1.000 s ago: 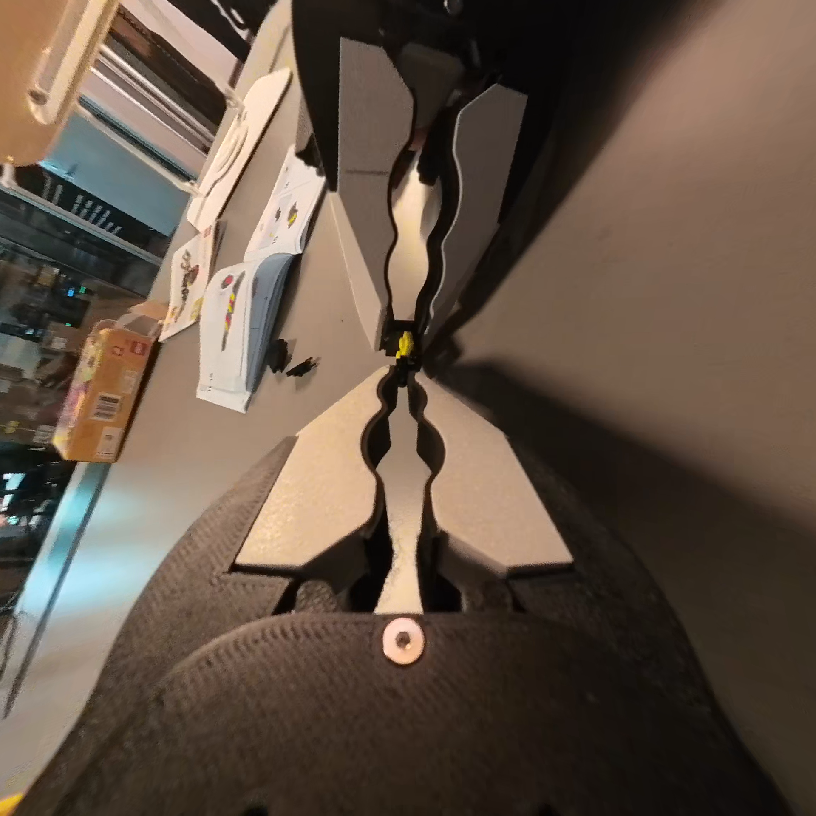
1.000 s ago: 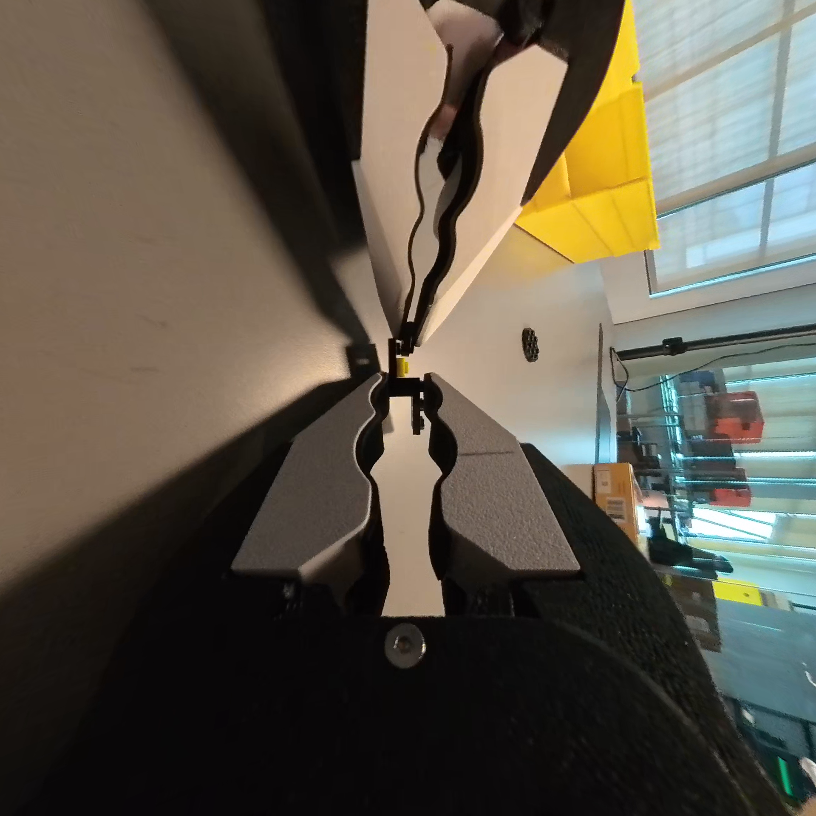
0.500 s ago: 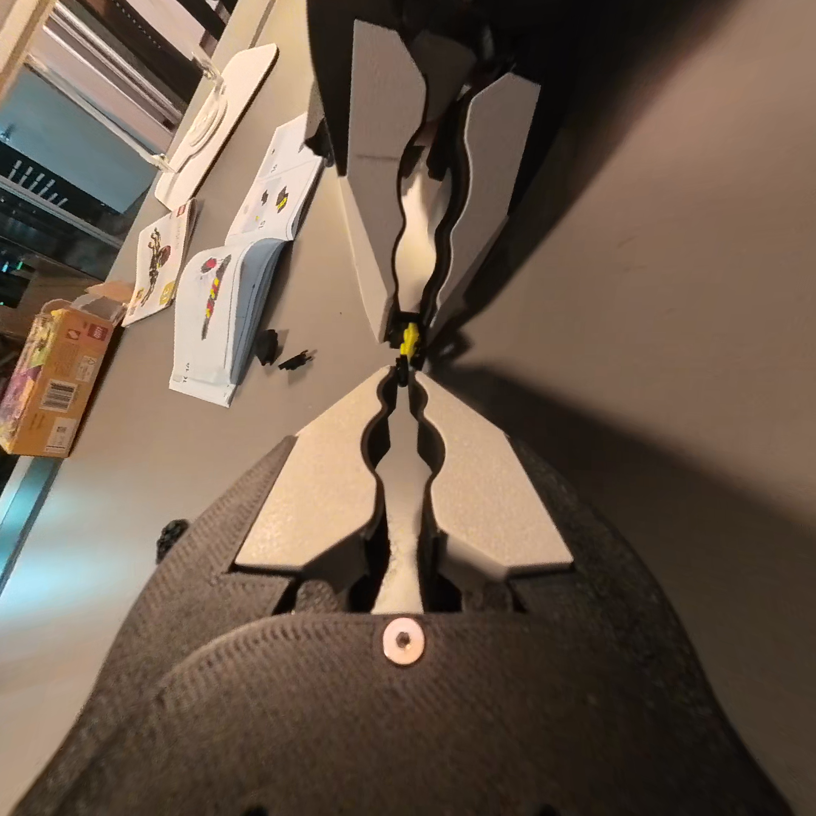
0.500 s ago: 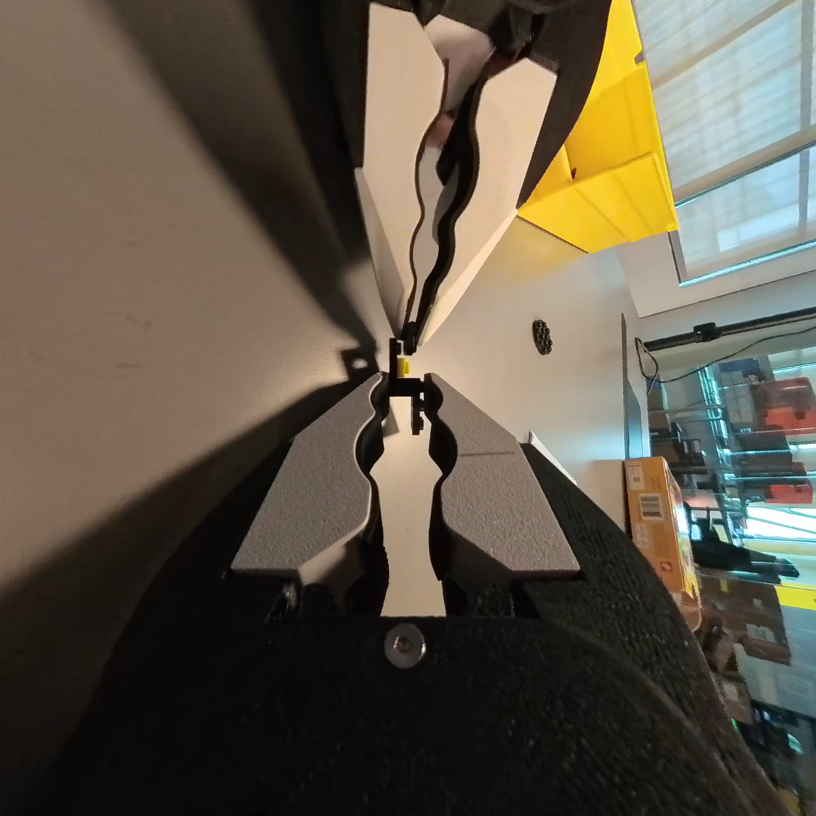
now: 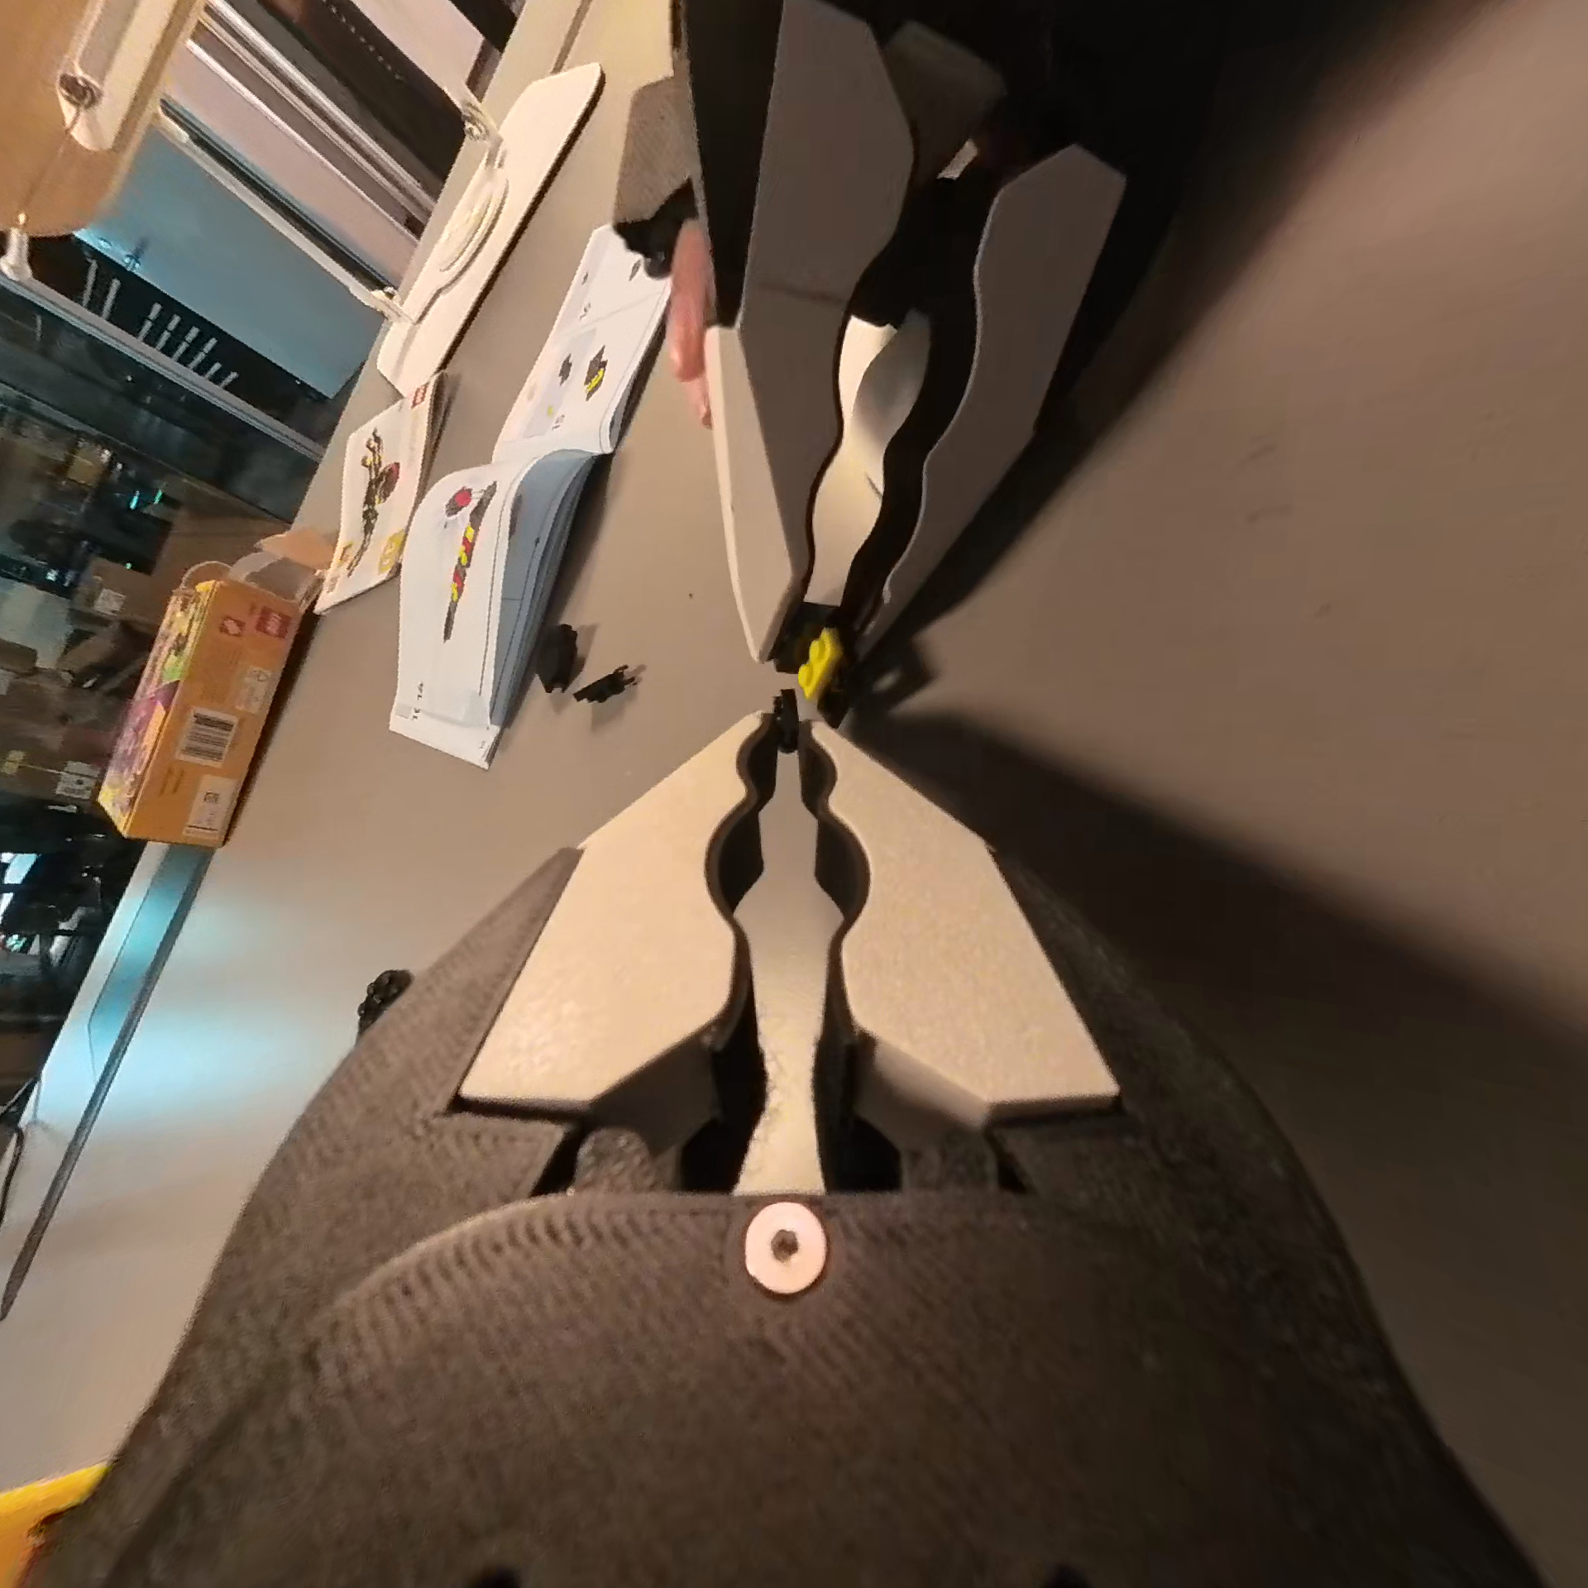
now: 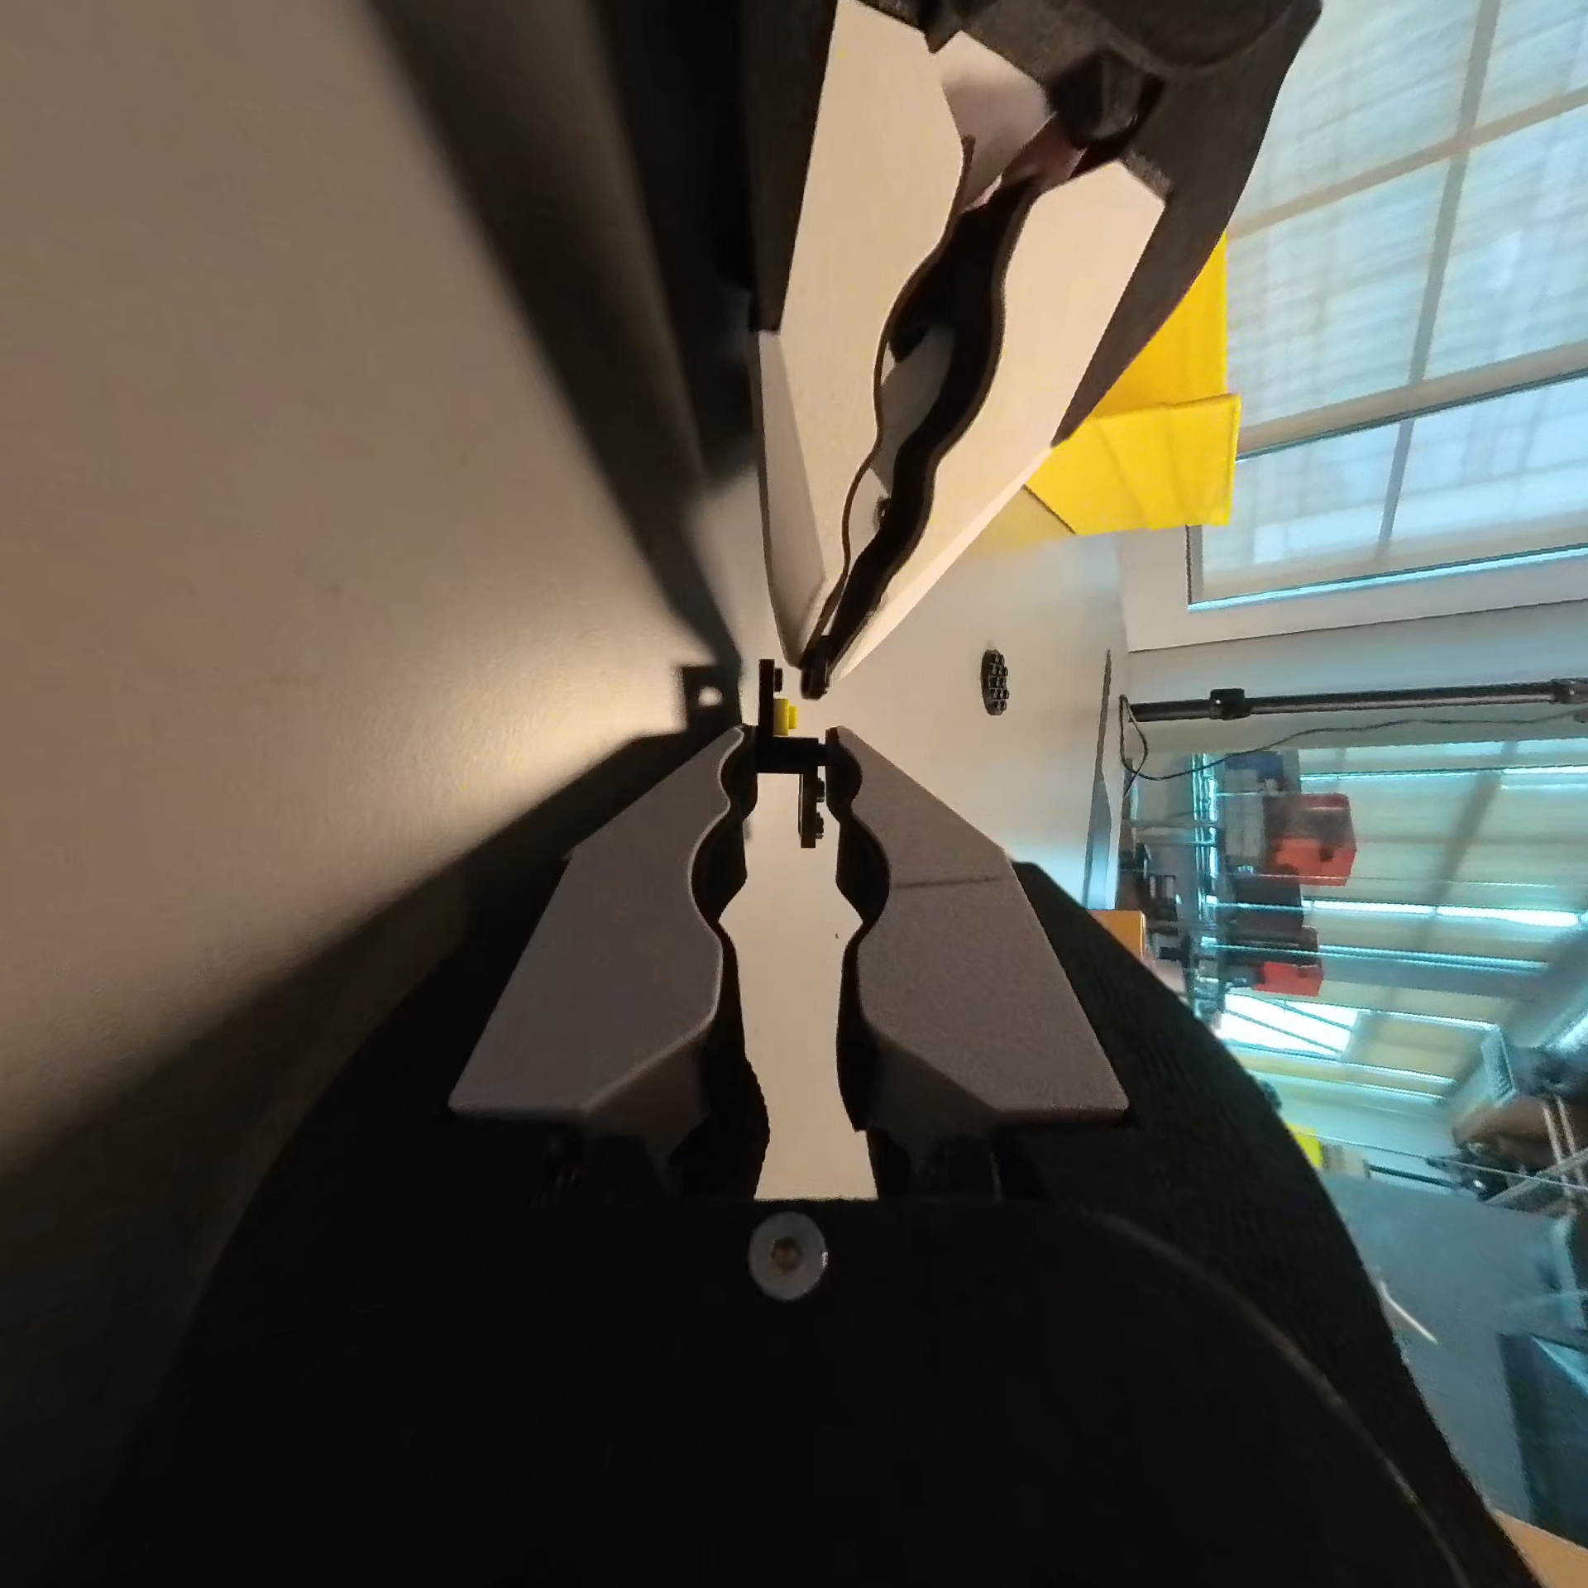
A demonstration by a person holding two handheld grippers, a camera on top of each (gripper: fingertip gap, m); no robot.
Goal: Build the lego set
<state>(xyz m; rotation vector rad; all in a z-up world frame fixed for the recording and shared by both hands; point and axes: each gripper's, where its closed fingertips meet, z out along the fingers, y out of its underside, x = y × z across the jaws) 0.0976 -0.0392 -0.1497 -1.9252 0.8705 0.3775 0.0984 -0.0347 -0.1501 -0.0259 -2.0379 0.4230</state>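
In the left wrist view my left gripper (image 5: 784, 732) is shut on a small black lego piece (image 5: 783, 715) at its tips. My right gripper (image 5: 812, 653) comes in from the top, tip to tip with it, shut on a black and yellow lego assembly (image 5: 816, 668). A narrow gap shows between the piece and the assembly. In the right wrist view my right gripper (image 6: 786, 749) holds the black assembly (image 6: 784, 756) with its yellow brick (image 6: 782, 713). The left gripper (image 6: 812, 679) reaches down from above, just beside it.
On the grey table (image 5: 1203, 516) lie open instruction booklets (image 5: 516, 550), a loose sheet (image 5: 378, 507), an orange box (image 5: 198, 713) and two loose black pieces (image 5: 558, 657). A white board (image 5: 490, 223) lies farther back. A yellow bin (image 6: 1143, 464) and a black round piece (image 6: 995, 681) show in the right wrist view. My left and right fingertips are right by each other.
The two grippers stay tip to tip. The right gripper's assembly has tilted so more of the yellow brick shows, and a small gap has opened to the left gripper's black piece.
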